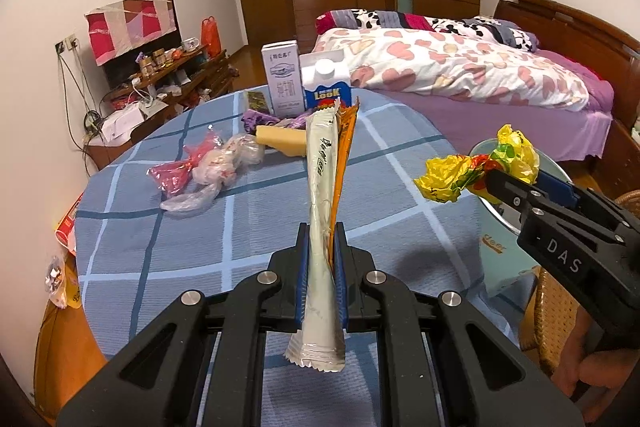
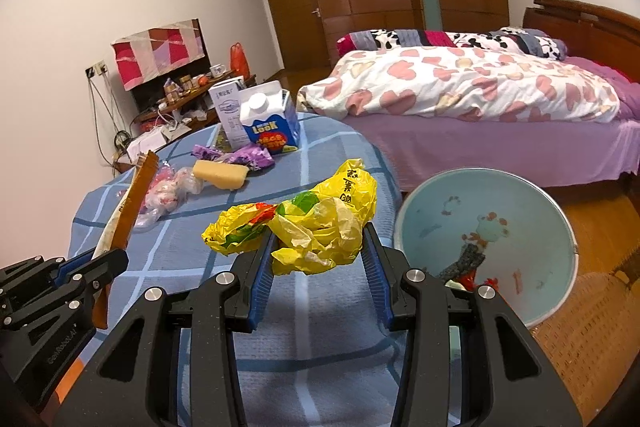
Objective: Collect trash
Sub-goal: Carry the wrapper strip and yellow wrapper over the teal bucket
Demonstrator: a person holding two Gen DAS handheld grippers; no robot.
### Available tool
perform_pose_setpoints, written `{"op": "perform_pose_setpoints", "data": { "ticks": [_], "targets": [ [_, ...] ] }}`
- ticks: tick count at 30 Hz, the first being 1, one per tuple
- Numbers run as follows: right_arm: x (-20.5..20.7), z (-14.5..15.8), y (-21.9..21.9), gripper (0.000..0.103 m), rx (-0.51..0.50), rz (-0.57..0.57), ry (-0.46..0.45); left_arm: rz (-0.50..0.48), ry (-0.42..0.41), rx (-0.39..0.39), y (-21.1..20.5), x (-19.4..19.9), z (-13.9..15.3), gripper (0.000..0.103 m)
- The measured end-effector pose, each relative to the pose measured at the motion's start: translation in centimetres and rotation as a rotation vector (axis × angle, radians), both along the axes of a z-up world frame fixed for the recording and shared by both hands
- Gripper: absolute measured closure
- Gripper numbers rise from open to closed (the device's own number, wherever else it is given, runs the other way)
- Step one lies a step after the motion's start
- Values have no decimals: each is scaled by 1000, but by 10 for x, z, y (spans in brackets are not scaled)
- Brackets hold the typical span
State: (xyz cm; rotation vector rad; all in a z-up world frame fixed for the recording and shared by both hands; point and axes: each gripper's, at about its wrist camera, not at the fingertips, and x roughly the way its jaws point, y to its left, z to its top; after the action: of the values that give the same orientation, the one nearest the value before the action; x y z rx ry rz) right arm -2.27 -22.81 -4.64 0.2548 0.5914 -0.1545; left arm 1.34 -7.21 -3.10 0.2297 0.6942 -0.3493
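Observation:
My left gripper (image 1: 322, 231) is shut on two long wrappers, a white wrapper (image 1: 320, 195) and an orange wrapper (image 1: 344, 155) behind it, held upright above the blue checked tablecloth (image 1: 200, 239). My right gripper (image 2: 318, 233) is shut on a crumpled yellow plastic bag (image 2: 316, 227), just left of a pale blue basin (image 2: 488, 231) with a few scraps in it. In the left wrist view the right gripper (image 1: 490, 177) carries the yellow bag (image 1: 448, 179) at the table's right edge. The left gripper (image 2: 116, 257) with its wrappers (image 2: 128, 207) shows at the left of the right wrist view.
On the table lie a crumpled clear and red bag (image 1: 204, 171), a yellow sponge-like block (image 1: 282, 141), purple wrappers (image 1: 256, 119), a grey-white carton (image 1: 282, 83) and a blue milk carton (image 1: 326, 87). A bed (image 1: 460, 75) stands behind, a wicker chair (image 2: 580, 327) under the basin.

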Motion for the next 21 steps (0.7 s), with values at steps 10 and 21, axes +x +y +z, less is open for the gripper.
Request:
{"op": "perform_pose_setpoints", "data": {
  "ticks": [10, 21],
  "targets": [
    [-16, 1, -14, 61, 9, -36, -9, -36, -5, 4, -20, -7, 1, 92],
    [-29, -3, -35, 61, 25, -89, -5, -69, -5, 3, -34, -13, 4, 92]
  ]
}}
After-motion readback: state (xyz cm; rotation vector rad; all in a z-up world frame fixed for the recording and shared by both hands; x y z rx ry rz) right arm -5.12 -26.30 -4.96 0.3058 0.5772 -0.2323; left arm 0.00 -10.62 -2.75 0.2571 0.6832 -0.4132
